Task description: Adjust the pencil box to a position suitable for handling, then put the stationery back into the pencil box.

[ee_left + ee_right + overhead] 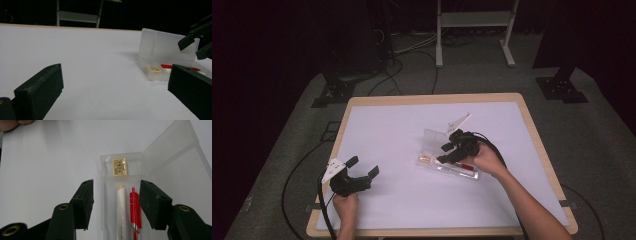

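Here, right gripper (116, 195) jaws spread above open pencil case (125, 182); pens (121, 202) between, untouched.

clear pencil case (120, 170), lid open, w/ red pen (135, 205) inside

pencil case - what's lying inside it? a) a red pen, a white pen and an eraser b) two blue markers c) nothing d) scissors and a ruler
a: the right gripper view shows a red pen and a white pen side by side in the open pencil case, with a small labelled eraser in the end compartment.
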Action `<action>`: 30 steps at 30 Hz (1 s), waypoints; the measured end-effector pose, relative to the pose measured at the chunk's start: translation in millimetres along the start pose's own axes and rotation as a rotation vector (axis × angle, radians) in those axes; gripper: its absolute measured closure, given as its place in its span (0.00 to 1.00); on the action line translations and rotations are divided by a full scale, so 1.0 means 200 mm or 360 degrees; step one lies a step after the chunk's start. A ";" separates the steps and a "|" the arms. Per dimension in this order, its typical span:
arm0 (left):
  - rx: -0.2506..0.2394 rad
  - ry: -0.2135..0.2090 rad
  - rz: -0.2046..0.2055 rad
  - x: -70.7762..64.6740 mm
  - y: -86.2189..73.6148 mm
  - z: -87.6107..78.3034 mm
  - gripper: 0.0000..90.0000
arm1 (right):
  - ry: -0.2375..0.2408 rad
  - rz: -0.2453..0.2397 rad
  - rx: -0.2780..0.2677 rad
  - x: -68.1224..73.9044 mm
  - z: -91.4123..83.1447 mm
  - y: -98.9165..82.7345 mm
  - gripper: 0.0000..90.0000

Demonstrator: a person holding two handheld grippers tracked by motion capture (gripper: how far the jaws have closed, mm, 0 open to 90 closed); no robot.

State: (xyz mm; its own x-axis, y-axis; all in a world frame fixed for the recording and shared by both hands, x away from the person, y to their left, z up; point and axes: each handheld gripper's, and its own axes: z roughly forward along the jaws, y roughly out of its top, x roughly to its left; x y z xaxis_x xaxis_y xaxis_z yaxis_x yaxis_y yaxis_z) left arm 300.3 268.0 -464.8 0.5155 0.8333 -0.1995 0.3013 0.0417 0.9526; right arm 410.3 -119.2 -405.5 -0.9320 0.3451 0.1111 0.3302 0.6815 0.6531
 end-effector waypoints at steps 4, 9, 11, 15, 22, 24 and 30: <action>0.0001 0.0001 0.0000 0.00 0.00 0.00 0.00 | -0.0001 0.0024 -0.0007 -0.01 -0.02 -0.03 0.49; -0.0001 -0.0001 -0.0001 0.00 0.00 0.00 0.00 | -0.0001 0.0045 -0.0013 -0.01 -0.04 -0.06 0.49; -0.0001 -0.0002 0.0001 0.00 0.00 0.00 0.00 | -0.0002 0.0050 -0.0012 0.00 -0.06 -0.07 0.49; 0.0002 -0.0001 0.0000 0.00 0.00 0.00 0.00 | -0.0011 0.0055 -0.0025 0.00 -0.08 -0.10 0.48; 0.0003 0.0004 -0.0001 -0.01 0.00 0.00 0.00 | -0.0019 0.0086 -0.0041 0.00 -0.11 -0.17 0.48; 0.0004 0.0003 0.0004 -0.01 0.00 0.00 0.00 | -0.0016 0.0093 -0.0056 0.00 -0.12 -0.19 0.48; 0.0004 0.0001 0.0002 -0.01 0.00 0.00 0.00 | -0.0019 0.0109 -0.0069 0.00 -0.14 -0.22 0.47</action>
State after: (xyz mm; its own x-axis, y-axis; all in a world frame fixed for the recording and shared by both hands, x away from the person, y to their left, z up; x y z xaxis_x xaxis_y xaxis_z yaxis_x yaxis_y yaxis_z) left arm 299.6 266.5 -464.9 0.5152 0.8338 -0.1983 0.3028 0.0394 0.9522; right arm 390.6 -167.7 -413.2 -0.9055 0.3978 0.1477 0.3859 0.6274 0.6763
